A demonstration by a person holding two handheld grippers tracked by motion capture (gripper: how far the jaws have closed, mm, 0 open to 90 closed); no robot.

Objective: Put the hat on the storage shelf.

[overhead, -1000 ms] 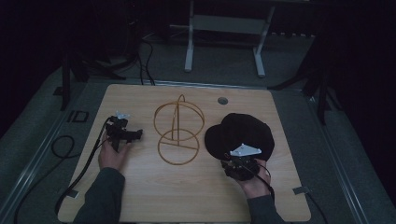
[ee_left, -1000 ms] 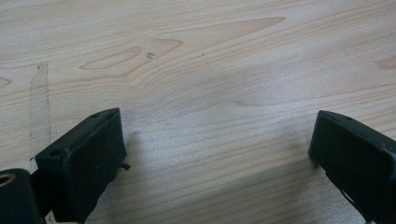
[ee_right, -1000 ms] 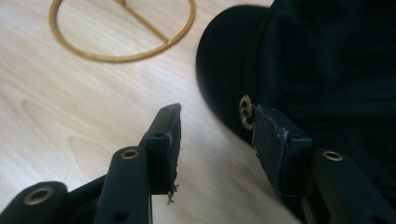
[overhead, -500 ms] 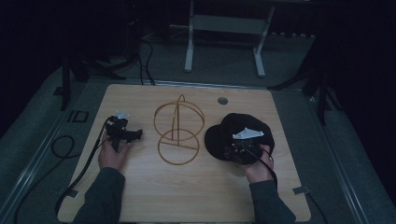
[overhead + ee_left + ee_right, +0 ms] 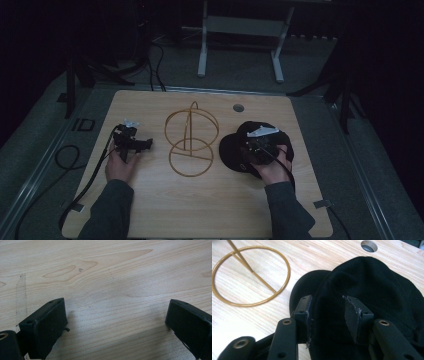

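Black fabric cap (image 5: 372,290), lying right of the gold wire hat stand (image 5: 191,140), now has the right gripper (image 5: 329,315) over it, jaws just closing around a fold; lifting seems next.

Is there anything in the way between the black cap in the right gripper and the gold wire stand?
Nothing visible. The black fabric cap sits between the jaws of the right gripper, which have just been closing. Only bare wooden table separates it from the gold wire stand at its left in the high view.
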